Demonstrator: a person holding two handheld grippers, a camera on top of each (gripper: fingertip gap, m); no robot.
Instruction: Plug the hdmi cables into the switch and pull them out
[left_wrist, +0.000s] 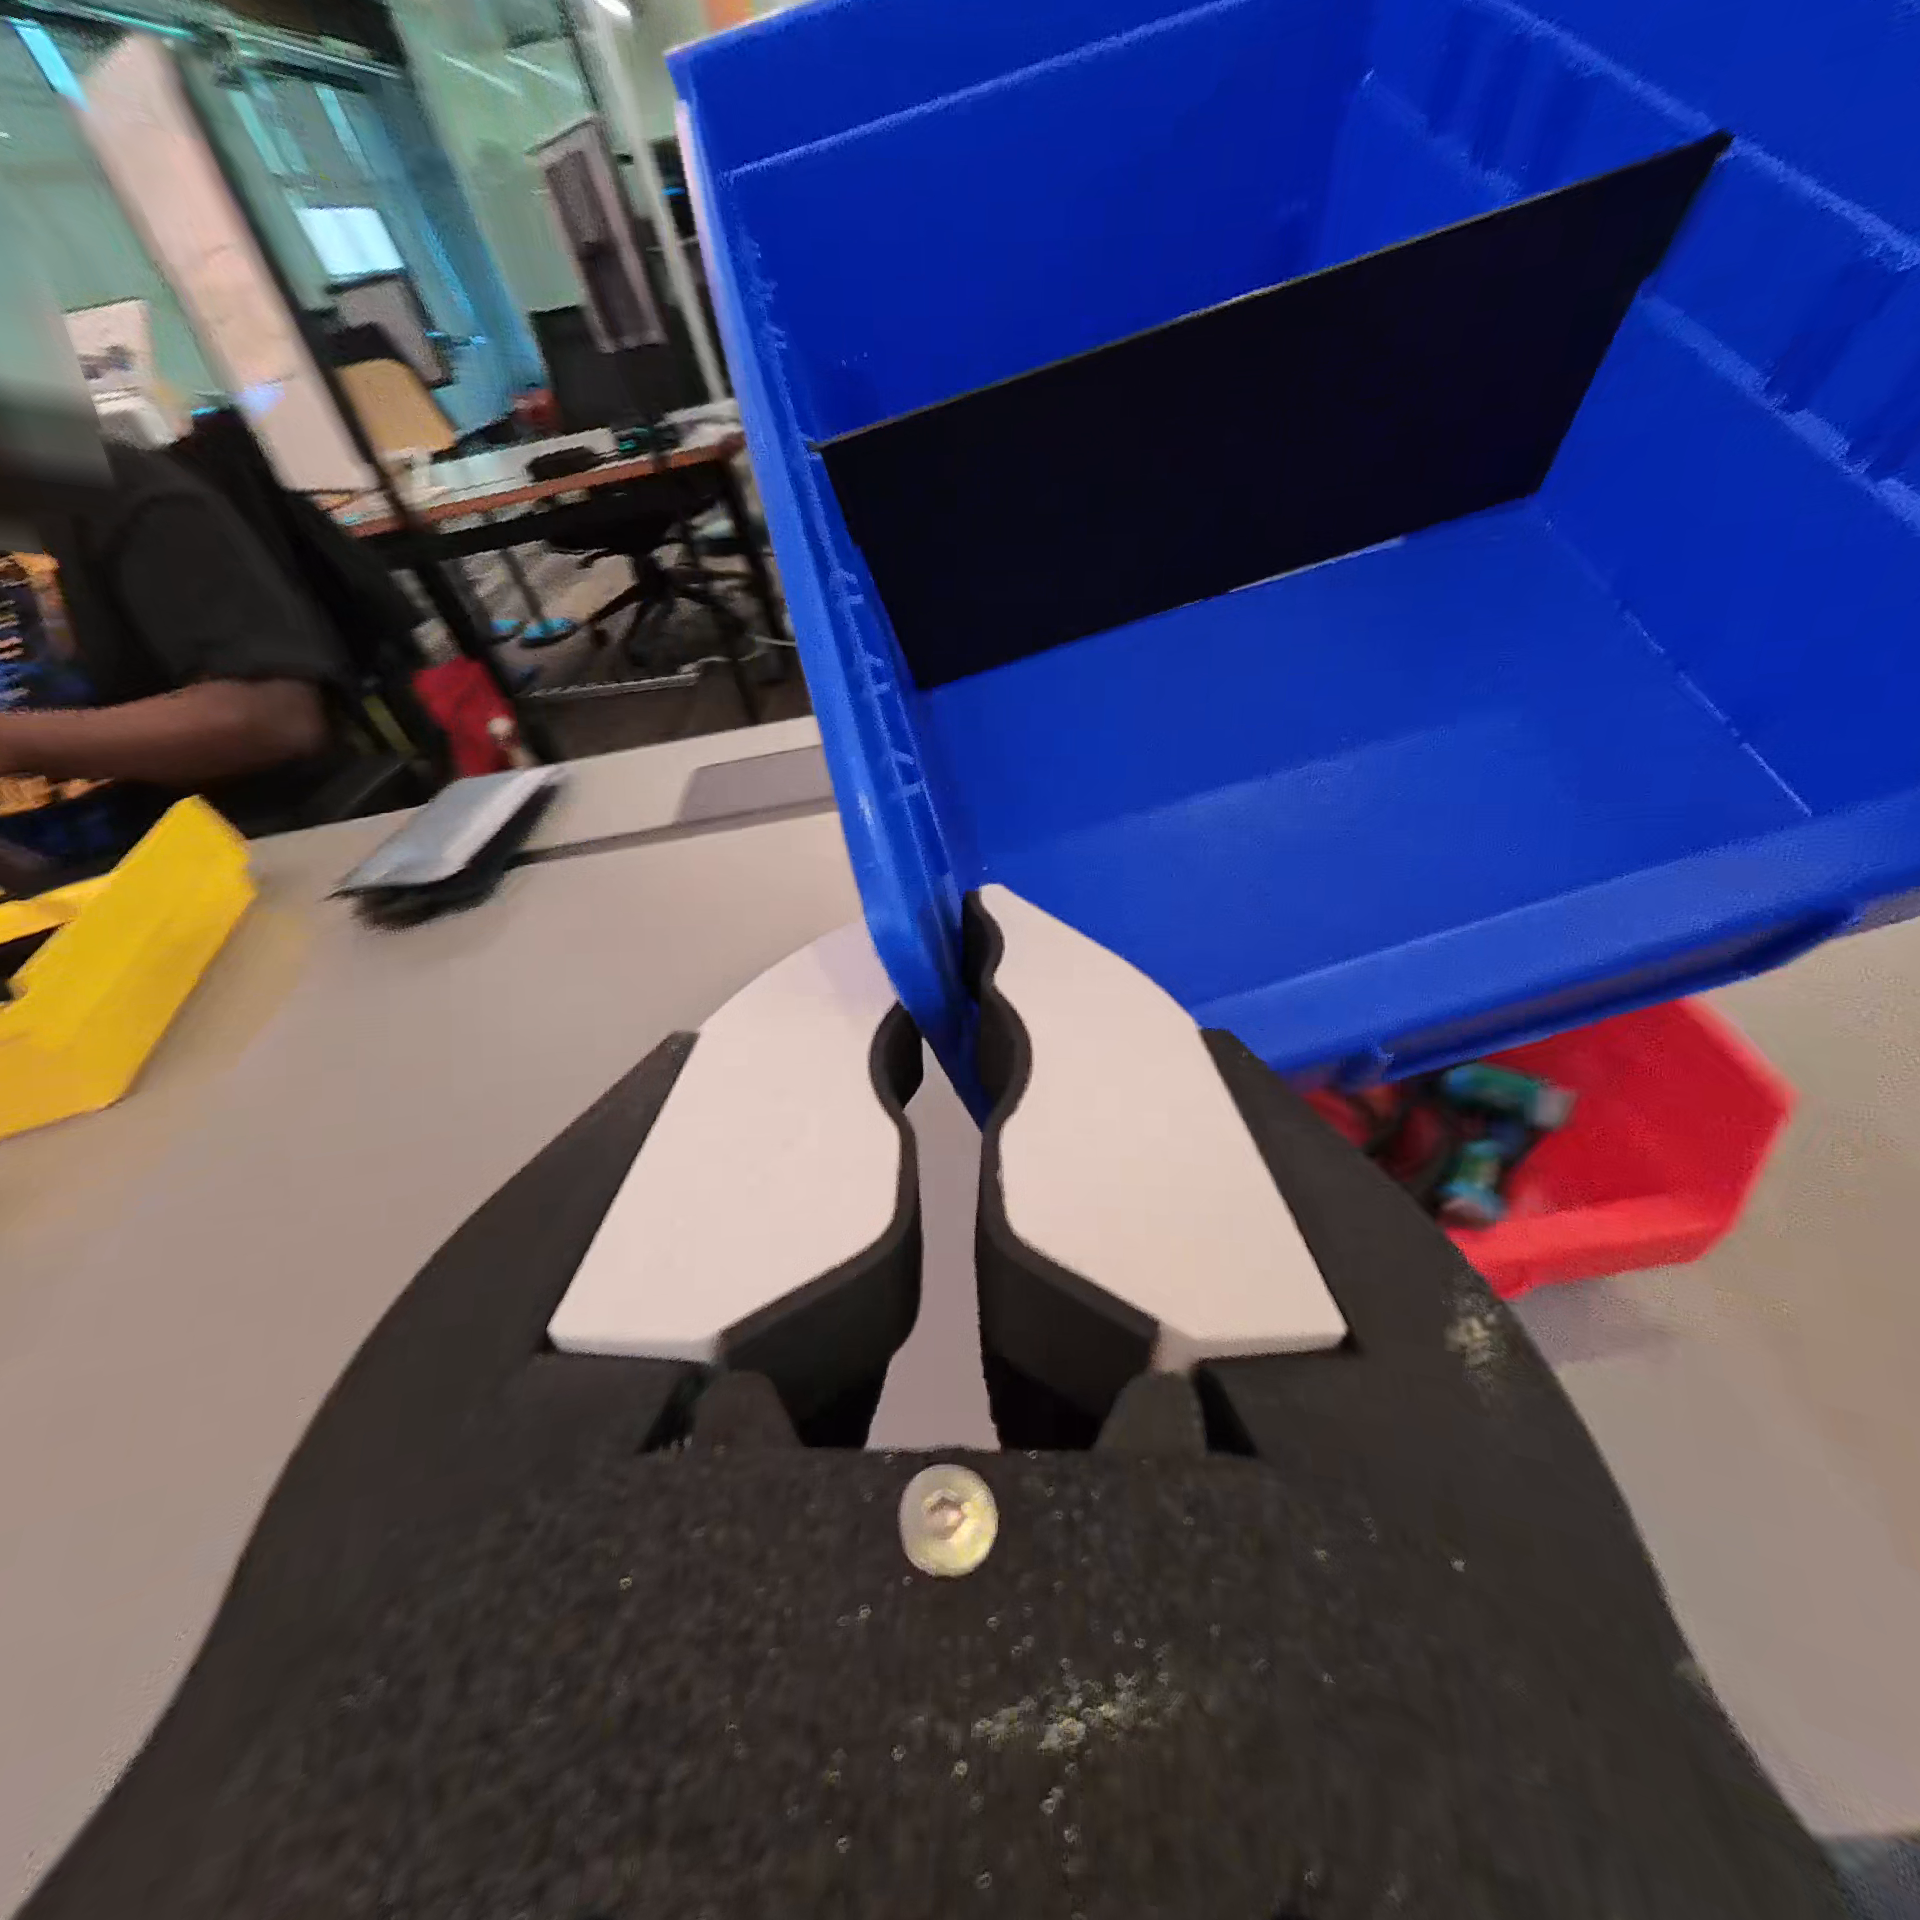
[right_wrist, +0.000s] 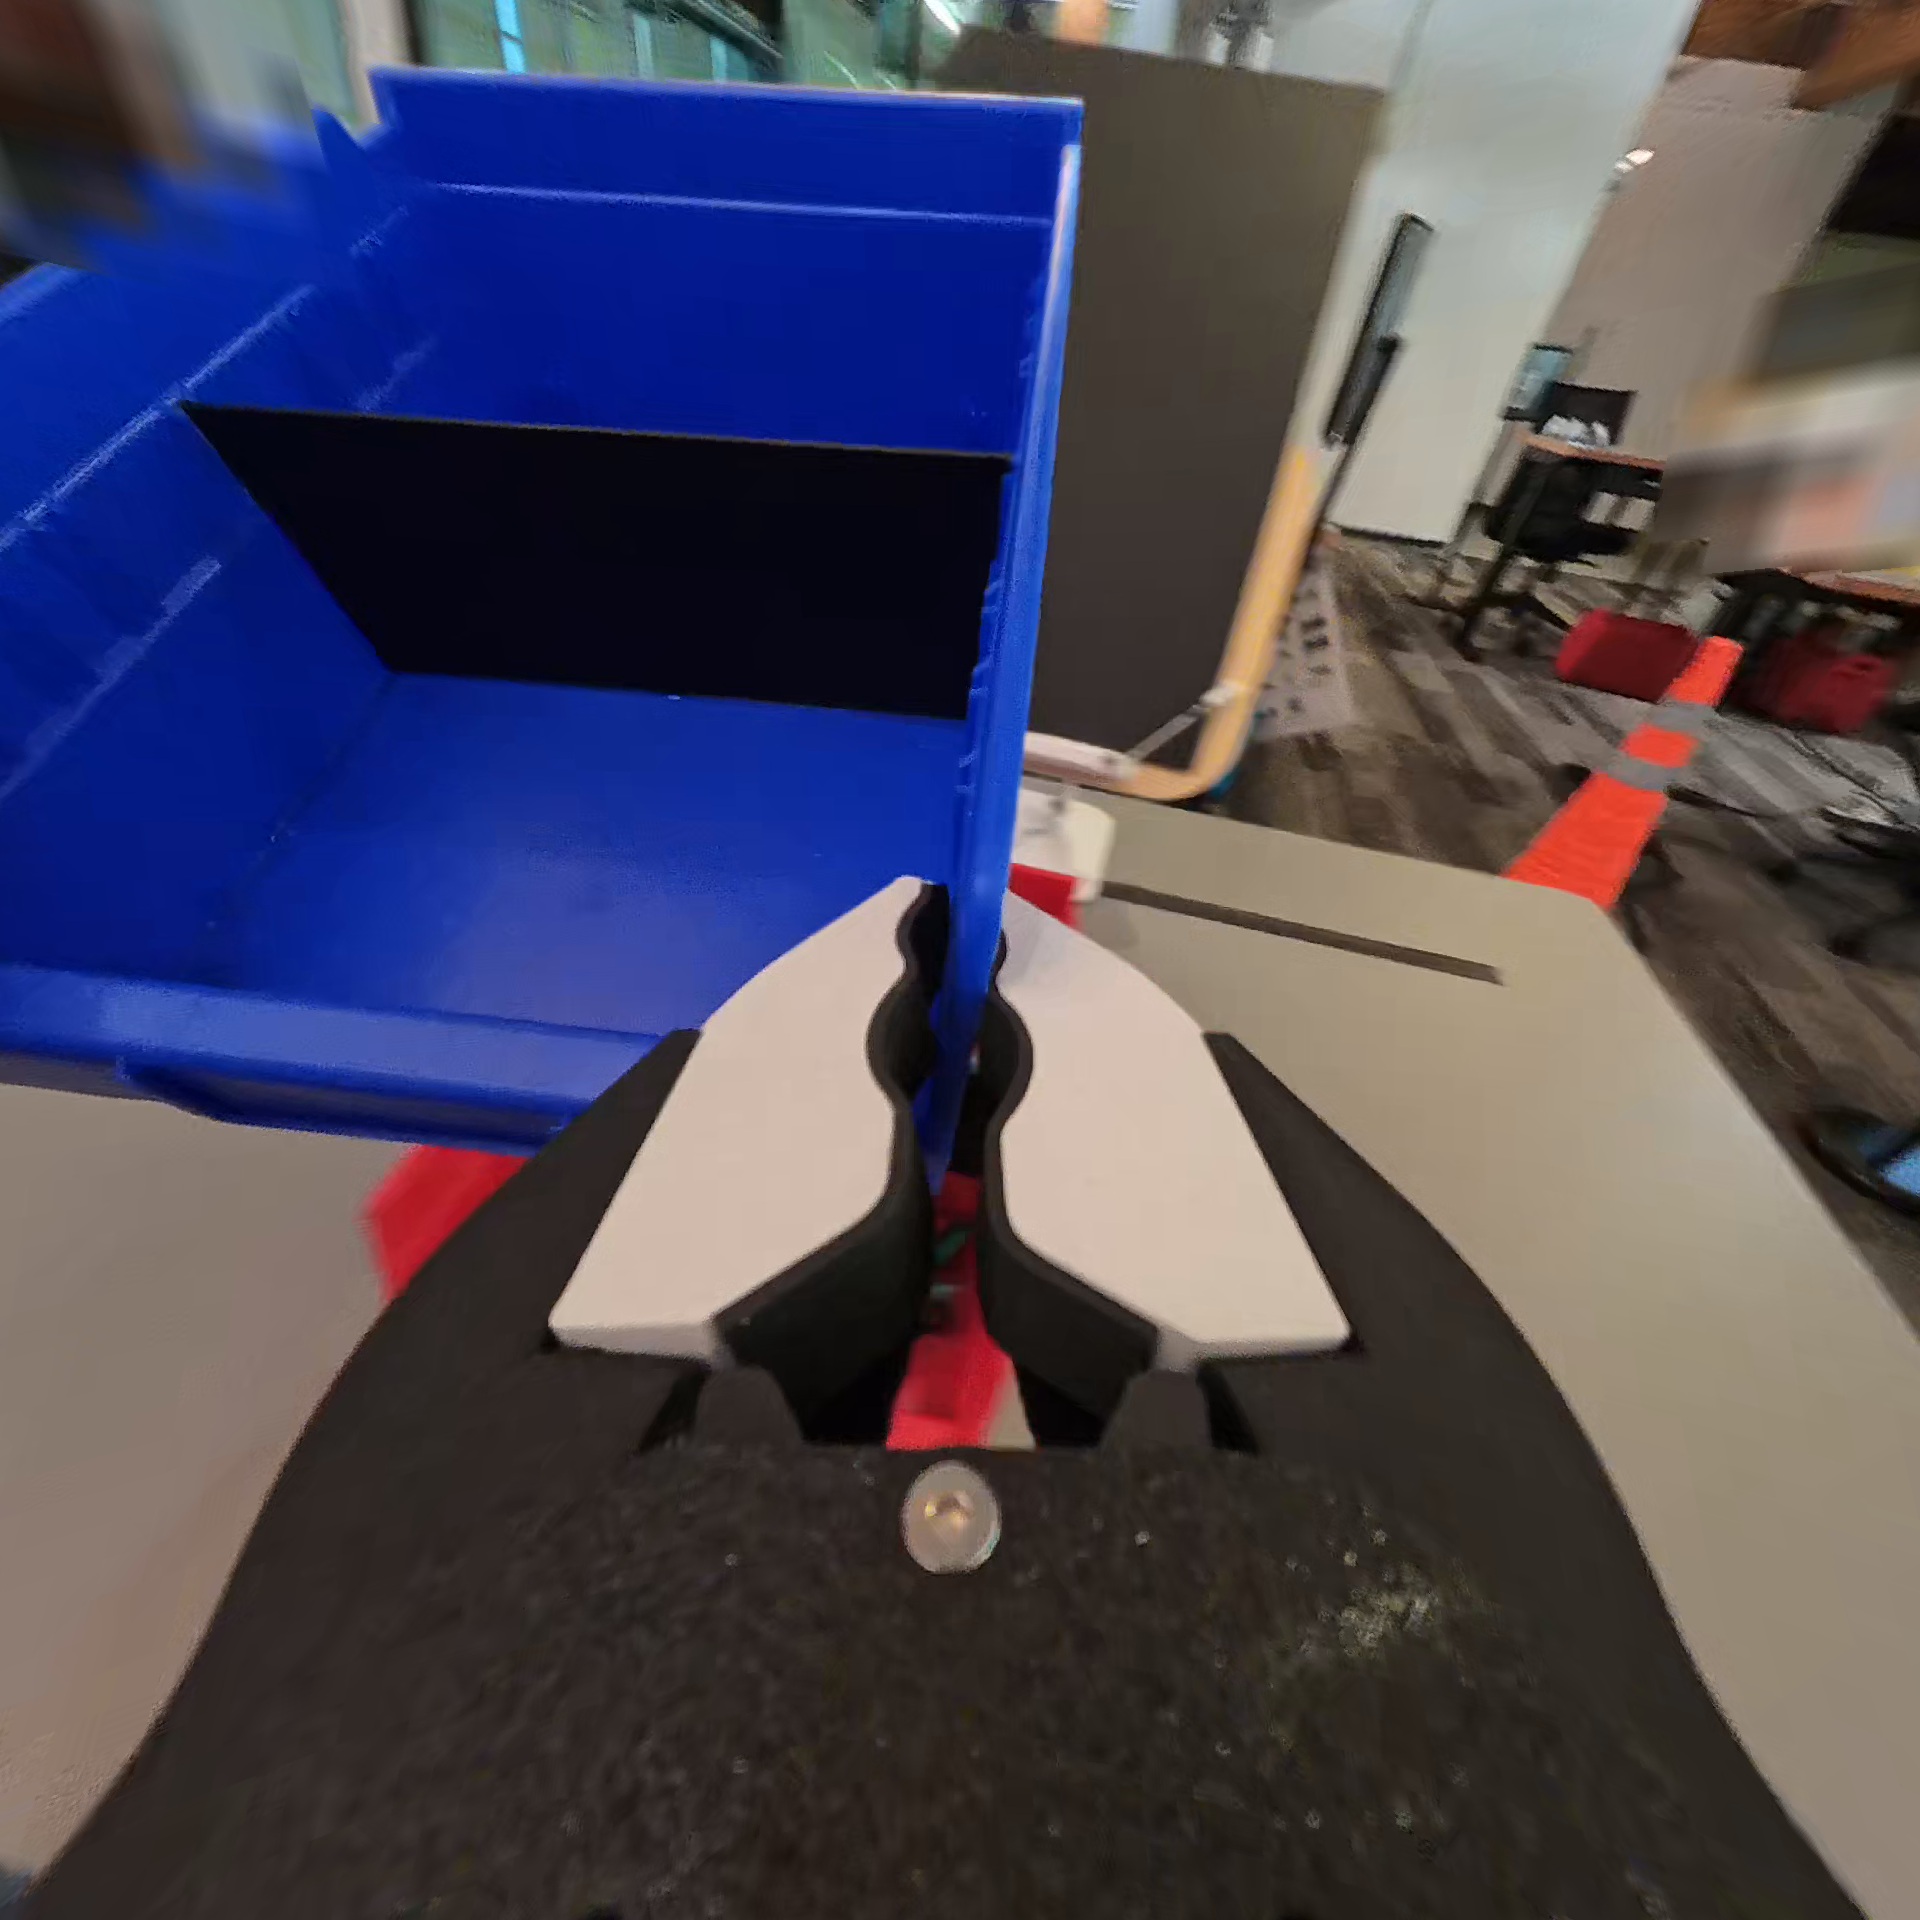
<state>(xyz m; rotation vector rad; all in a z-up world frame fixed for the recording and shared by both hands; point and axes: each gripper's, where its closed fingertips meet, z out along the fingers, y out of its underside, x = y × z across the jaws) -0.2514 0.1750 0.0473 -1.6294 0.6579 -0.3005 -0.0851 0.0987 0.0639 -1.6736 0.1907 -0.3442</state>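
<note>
Two grippers pinch opposite side walls of blue bin: left gripper, right gripper. Empty, light, stiff, slick plastic; grip the rims. HDMI cables, switch not visible; red bin beneath on bench.

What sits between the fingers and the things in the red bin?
The blue bin: the left gripper and right gripper each clamp a side wall, and it hangs over the red bin, covering most of it.

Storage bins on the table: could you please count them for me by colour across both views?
Blue bin, held by the left gripper and right gripper: 1
Red bin: 1
Yellow bin: 1
Total: 3
</note>
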